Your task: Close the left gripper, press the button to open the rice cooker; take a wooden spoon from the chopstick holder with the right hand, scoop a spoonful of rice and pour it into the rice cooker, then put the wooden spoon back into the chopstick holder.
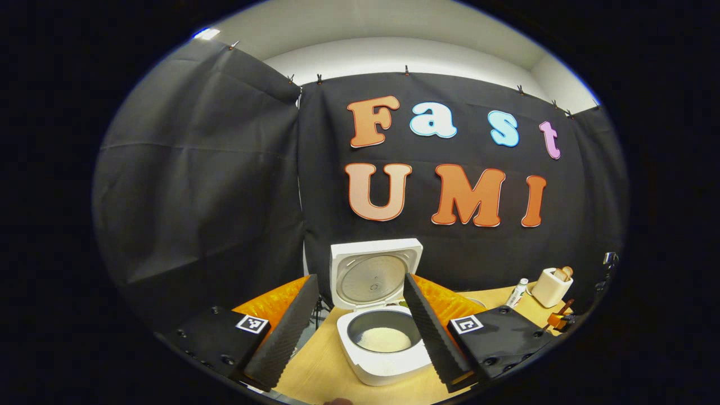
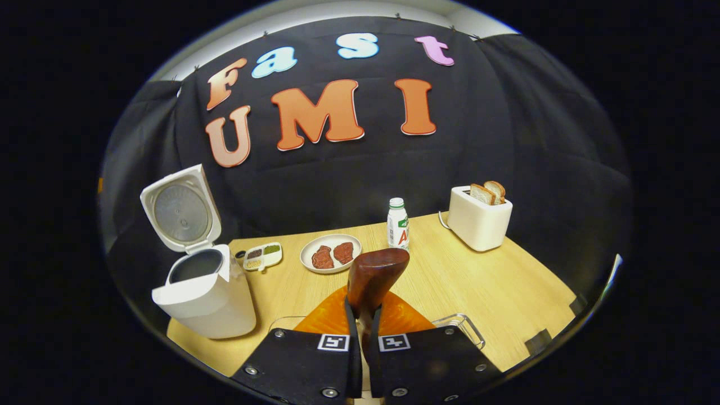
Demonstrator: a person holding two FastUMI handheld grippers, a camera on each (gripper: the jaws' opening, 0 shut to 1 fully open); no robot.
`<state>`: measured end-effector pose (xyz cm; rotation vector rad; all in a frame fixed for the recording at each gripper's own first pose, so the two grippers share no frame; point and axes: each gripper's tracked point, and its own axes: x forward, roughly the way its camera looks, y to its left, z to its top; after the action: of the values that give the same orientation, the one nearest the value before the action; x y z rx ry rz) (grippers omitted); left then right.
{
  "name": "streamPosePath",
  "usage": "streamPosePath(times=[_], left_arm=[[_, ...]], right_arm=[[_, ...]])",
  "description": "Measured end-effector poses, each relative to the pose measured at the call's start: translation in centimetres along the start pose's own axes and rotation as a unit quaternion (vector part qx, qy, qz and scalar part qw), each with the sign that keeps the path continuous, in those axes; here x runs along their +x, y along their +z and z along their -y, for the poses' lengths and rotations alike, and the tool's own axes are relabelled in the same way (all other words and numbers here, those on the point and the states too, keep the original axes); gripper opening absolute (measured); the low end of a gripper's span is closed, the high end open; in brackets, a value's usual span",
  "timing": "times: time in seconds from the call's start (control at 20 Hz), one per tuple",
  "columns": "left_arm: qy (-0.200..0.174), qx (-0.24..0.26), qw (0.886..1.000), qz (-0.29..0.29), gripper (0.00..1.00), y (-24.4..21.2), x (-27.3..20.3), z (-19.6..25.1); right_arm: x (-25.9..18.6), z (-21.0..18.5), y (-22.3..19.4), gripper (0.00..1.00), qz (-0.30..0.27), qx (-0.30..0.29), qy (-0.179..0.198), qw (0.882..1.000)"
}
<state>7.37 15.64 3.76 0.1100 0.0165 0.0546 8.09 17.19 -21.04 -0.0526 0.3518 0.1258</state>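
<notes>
Rice cooker open on the surface, wooden spoon pinched in the right hand-held gripper.

Left gripper view: the left hand-held gripper hangs with fingers spread wide, one on each side of the cooker; its lid stands upright and what looks like rice lies in the pot. Right gripper view: both fingers press on the spoon's handle, bowl pointing up and forward. The cooker sits far left, near a small sectioned dish; a plate, bottle and toaster stand beyond.
</notes>
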Motion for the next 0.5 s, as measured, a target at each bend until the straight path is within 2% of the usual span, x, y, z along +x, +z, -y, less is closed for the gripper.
streamPosePath(times=[0.1, 0.3, 0.4, 0.5], left_arm=[[0.011, 0.013, 1.0, 0.0, 1.0, -0.3, 0.3, -0.9], [0.017, 0.021, 1.0, -0.005, 1.0, -1.0, 0.6, -1.1], [0.014, 0.02, 1.0, -0.01, 1.0, -1.3, 0.8, -1.1], [0.014, 0.019, 1.0, -0.01, 1.0, -1.2, 1.0, -1.1]], right_arm=[[0.3, -0.3, -0.5, 0.05, 0.0, -0.053, -0.007, 0.999], [0.8, -1.3, -3.3, 0.05, -0.026, -0.112, -0.013, 0.993], [1.1, -1.7, -5.1, 0.05, -0.041, -0.13, -0.013, 0.991], [0.8, -1.7, -6.1, 0.05, -0.05, -0.124, -0.014, 0.991]])
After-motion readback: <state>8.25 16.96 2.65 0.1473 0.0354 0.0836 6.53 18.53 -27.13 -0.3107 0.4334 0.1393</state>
